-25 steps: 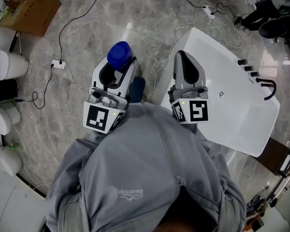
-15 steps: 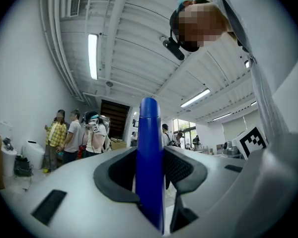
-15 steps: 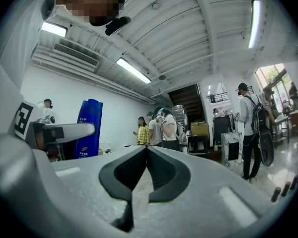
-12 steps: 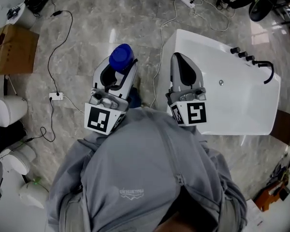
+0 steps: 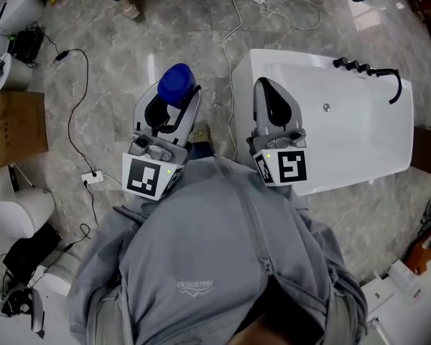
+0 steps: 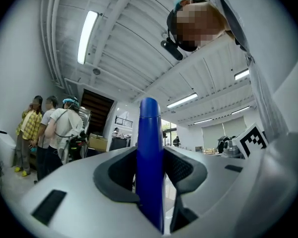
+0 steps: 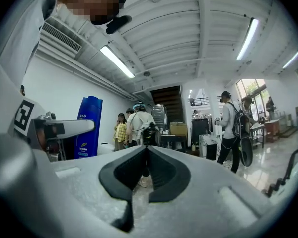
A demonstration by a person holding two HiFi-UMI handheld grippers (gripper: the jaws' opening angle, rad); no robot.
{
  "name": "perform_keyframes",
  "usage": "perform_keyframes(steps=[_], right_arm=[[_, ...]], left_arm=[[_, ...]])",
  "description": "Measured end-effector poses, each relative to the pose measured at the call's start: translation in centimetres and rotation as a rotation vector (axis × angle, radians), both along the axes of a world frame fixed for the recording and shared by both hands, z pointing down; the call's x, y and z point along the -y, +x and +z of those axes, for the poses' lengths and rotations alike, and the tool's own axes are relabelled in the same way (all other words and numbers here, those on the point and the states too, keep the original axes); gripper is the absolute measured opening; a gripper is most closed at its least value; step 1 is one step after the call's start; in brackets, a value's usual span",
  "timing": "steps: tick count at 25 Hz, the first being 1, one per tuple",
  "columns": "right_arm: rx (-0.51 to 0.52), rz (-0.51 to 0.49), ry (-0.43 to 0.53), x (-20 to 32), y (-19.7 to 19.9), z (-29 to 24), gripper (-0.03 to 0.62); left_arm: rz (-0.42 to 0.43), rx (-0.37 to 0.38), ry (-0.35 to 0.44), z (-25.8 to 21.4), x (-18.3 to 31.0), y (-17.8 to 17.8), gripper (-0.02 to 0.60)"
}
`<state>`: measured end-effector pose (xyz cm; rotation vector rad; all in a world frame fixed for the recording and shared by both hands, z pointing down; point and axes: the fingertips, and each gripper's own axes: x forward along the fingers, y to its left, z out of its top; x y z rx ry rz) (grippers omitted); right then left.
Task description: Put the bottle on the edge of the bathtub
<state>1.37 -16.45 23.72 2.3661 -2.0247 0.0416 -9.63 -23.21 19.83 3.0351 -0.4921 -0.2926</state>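
The white bathtub [image 5: 359,149] lies to my right. My left tongs [image 5: 178,100] clamp the blue bottle [image 5: 177,83] over the floor [image 5: 115,70] beside the tub. Its long axis runs along the jaws, with the rounded top pointing past their tips. My right tongs [image 5: 267,85] are closed and empty.

The right gripper [image 7: 146,148] has its dark jaws pressed together at the tips, with nothing caught between them. Just past it a small group of people [image 7: 134,125] stands talking. A tall blue banner [image 7: 89,128] stands against the white wall on the left, and a person with a backpack [image 7: 229,128] stands on the glossy floor to the right. Strip lights [image 7: 118,61] run along the ceiling
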Motion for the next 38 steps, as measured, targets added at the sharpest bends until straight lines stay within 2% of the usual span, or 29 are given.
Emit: perform_keyframes(steps=[2, 5, 14, 17, 21, 25, 30, 38], right_arm=[[0.002, 0.041, -0.010, 0.4, 0.8, 0.3, 0.003], [0.006, 0.085, -0.035, 0.4, 1.7, 1.0, 0.003], [-0.001, 0.152, -0.061, 1.4, 4.5, 2.0, 0.003], [0.007, 0.160, -0.057, 1.7, 5.6, 2.6, 0.003], [-0.009, 0.153, -0.032, 2.5, 7.4, 2.9, 0.003], [-0.026, 0.163, -0.021, 2.7, 9.8, 3.9, 0.003], [0.003, 0.207, -0.035, 1.8, 13.3, 6.2, 0.003], [0.031, 0.229, -0.058, 0.4, 18.8, 11.0, 0.003]], left_arm=[[0.026, -0.027, 0.008, -0.5, 1.3, 1.1, 0.155], [0.070, -0.019, -0.005, 0.1, 2.1, 2.5, 0.155], [0.162, -0.014, -0.018, 1.1, 3.8, 6.9, 0.155], [0.220, -0.002, -0.024, 1.8, 3.6, 8.8, 0.155], [0.306, 0.016, -0.007, 2.6, 3.3, 12.0, 0.155], [0.388, -0.009, 0.041, 3.4, 2.4, 15.5, 0.155], [0.470, 0.002, 0.058, 5.1, 0.9, 20.1, 0.155], [0.535, -0.002, 0.065, 9.6, -0.9, 26.5, 0.155]])
